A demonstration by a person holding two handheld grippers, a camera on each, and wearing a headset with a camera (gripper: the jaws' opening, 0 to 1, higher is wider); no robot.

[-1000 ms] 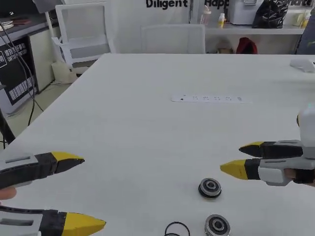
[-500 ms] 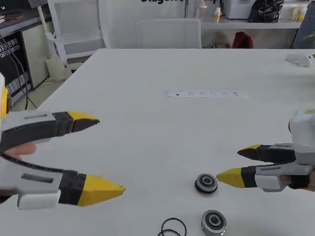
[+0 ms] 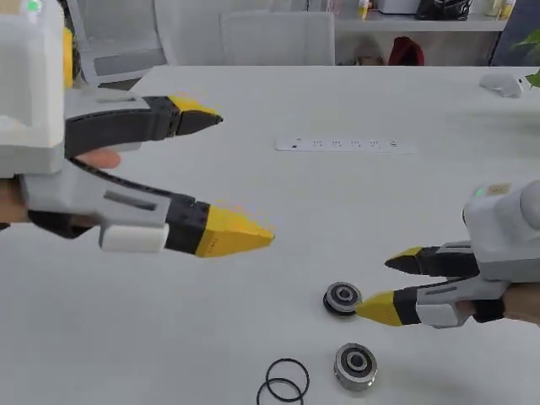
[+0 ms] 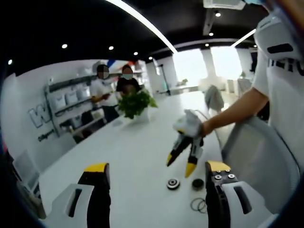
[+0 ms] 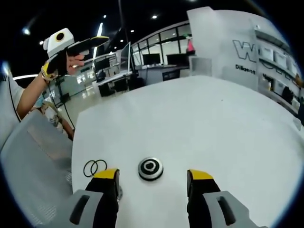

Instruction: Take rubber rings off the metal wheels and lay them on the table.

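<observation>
Jaws of the right gripper [image 3: 374, 287] stand spread and hold nothing, low over the table [image 3: 337, 202], with the lower yellow tip just beside the farther metal wheel [image 3: 342, 298], which lies flat ahead of the gap in the right gripper view. Jaws of the left gripper [image 3: 246, 179] are spread wider, grip nothing, and are raised well apart from both wheels. Closer in, the nearer metal wheel [image 3: 355, 365] lies flat beside two overlapping rubber rings [image 3: 285, 380] on the table, and a power strip [image 3: 346, 145] lies farther back.

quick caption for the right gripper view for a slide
Open right hand-held gripper facing a metal wheel, with two loose rubber rings lying on the white table beside it.
</observation>
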